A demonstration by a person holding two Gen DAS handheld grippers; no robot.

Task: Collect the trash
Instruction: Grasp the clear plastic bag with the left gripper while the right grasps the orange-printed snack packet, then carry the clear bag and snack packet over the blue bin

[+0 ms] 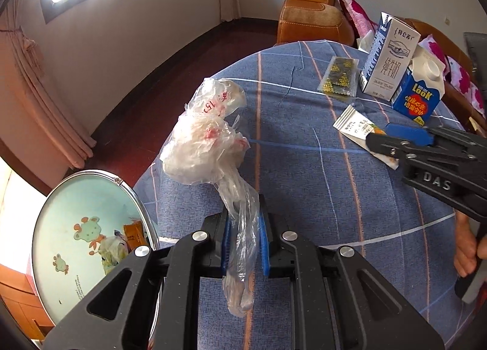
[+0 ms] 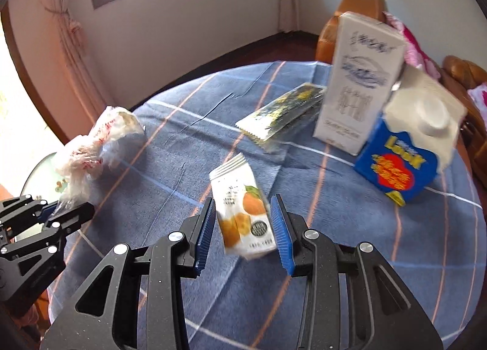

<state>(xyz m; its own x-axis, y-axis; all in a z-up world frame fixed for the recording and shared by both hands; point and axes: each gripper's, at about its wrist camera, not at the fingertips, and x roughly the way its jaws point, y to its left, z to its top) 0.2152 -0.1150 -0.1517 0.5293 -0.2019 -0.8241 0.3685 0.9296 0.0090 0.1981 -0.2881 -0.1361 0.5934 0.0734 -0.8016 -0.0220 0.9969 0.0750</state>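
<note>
Two tools work over a surface [image 1: 304,185] covered by a blue checked cloth. The left tool [image 1: 245,243] is clenched on the twisted tail of a crumpled clear plastic bag [image 1: 207,143] with red print; the bag's bulk hangs out beyond the blue pads, over the left part of the cloth. In the right wrist view the same bag [image 2: 97,143] shows at the far left, pinched in the left tool [image 2: 57,213].

The right tool [image 2: 243,228] holds a white snack wrapper [image 2: 243,216] printed with an orange fruit; the wrapper stands between the two blue pads, and both pads appear to meet its edges, though the view is blurred. From the left wrist view this wrapper [image 1: 353,124] juts out of the right tool [image 1: 380,143] above the cloth, and part of a hand [image 1: 465,246] shows on its handle at the right edge.

Farther back on the cloth lies a dark flat packet [image 1: 338,76] with yellow print. Just beside it stands a tall white milk carton [image 1: 389,60], and a smaller blue carton [image 1: 417,94] with a white cap stands tilted against it. A round bin [image 1: 91,228] with a cartoon bear on its pale inner wall sits beyond the left edge of the surface, with an orange wrapper and other scraps inside. An orange sofa [image 1: 310,8] stands behind.
</note>
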